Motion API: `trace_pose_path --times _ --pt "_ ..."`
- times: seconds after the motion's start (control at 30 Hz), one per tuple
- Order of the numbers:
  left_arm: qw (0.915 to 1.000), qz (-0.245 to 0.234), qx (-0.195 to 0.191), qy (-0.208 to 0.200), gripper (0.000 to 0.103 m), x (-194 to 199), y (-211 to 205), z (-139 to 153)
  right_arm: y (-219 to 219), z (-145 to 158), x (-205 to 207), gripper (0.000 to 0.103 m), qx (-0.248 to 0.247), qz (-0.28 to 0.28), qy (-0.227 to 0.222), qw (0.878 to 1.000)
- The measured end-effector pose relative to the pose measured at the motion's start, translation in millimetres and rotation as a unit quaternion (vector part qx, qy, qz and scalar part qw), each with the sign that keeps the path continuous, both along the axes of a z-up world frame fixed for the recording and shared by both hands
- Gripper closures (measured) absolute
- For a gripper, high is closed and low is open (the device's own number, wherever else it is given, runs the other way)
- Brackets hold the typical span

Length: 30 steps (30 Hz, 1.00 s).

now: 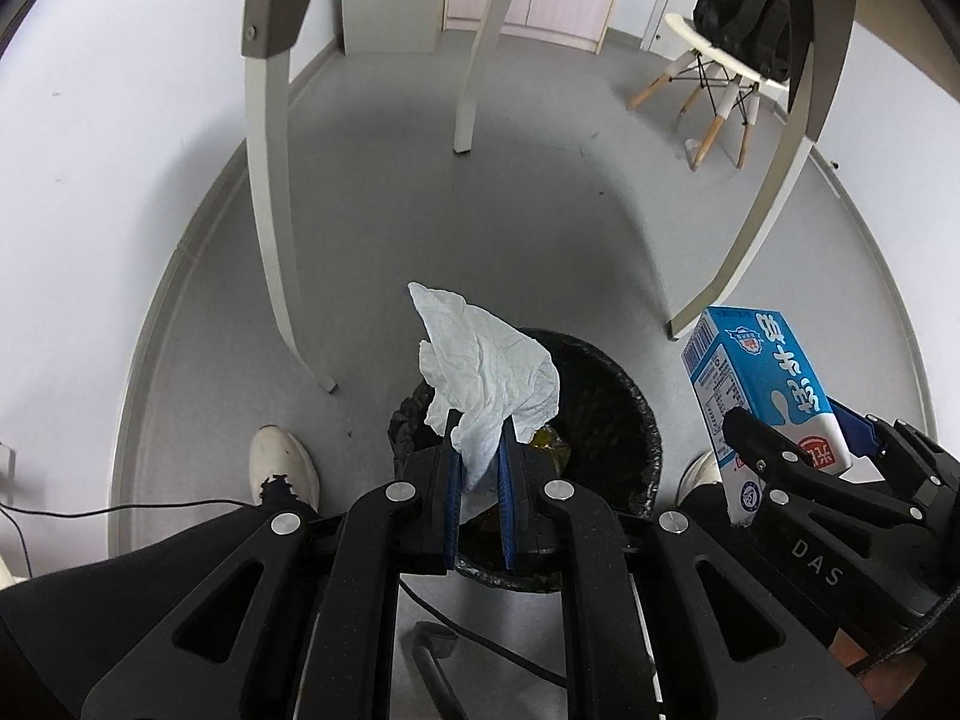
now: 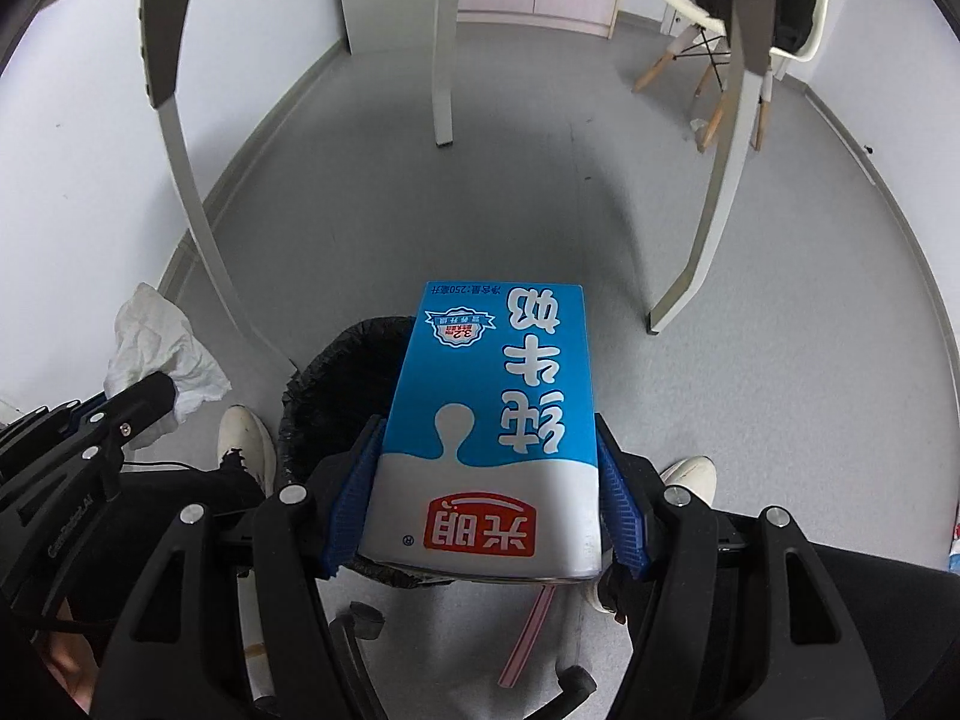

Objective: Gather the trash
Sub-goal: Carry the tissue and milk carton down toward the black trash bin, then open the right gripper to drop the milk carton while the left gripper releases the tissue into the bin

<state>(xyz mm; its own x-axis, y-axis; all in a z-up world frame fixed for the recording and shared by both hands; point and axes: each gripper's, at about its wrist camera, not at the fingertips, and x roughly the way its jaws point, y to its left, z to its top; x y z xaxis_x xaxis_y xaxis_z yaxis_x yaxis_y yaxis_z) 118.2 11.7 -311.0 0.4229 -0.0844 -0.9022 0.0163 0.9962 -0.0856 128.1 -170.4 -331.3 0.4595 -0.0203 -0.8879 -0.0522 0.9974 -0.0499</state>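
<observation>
Above a black-lined bin point(image 1: 606, 420) on the grey floor point(image 1: 540, 210), the left gripper point(image 1: 480, 462) pinches a crumpled white tissue point(image 1: 486, 372), while the right gripper point(image 2: 489, 498) clamps a blue-and-white milk carton point(image 2: 498, 396). A person's white shoes point(image 1: 285, 468) flank the bin.

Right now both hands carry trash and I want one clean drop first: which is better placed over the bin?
Left, probably. Its hand-held gripper holds the crumpled tissue directly above the black-lined bin. The right hand-held gripper holds the milk carton nearer the bin's rim.
</observation>
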Motion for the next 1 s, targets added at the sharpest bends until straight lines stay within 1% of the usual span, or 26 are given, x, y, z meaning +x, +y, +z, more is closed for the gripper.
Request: trace_pose_path --times 0.27,0.43,0.7,0.83,0.9,0.97,1.0 --pt "0.9997 0.0 0.003 0.025 0.094 17 -5 -24 0 -25 14 0.04 -0.006 -0.004 0.028 1.0" --pt "0.9994 0.003 0.003 0.035 0.094 21 -3 -31 4 -39 24 0.04 -0.004 -0.004 0.043 0.999" --pt "0.9993 0.007 0.004 0.038 0.093 22 3 -34 1 -36 27 0.039 -0.011 0.005 0.048 0.999" --pt "0.9992 0.01 0.003 0.039 0.094 21 3 -34 3 -33 24 0.021 -0.014 0.01 0.036 0.999" --pt "0.9992 0.01 0.002 0.04 0.094 20 3 -35 3 -30 23 0.015 -0.016 0.009 0.03 0.999" --pt "0.9991 0.007 0.002 0.041 0.093 20 1 -36 1 -28 21 0.012 -0.018 0.007 0.023 1.0" --pt "0.9991 0.005 0.001 0.042 0.093 20 -1 -36 0 -27 21 0.009 -0.018 0.005 0.021 1.0"
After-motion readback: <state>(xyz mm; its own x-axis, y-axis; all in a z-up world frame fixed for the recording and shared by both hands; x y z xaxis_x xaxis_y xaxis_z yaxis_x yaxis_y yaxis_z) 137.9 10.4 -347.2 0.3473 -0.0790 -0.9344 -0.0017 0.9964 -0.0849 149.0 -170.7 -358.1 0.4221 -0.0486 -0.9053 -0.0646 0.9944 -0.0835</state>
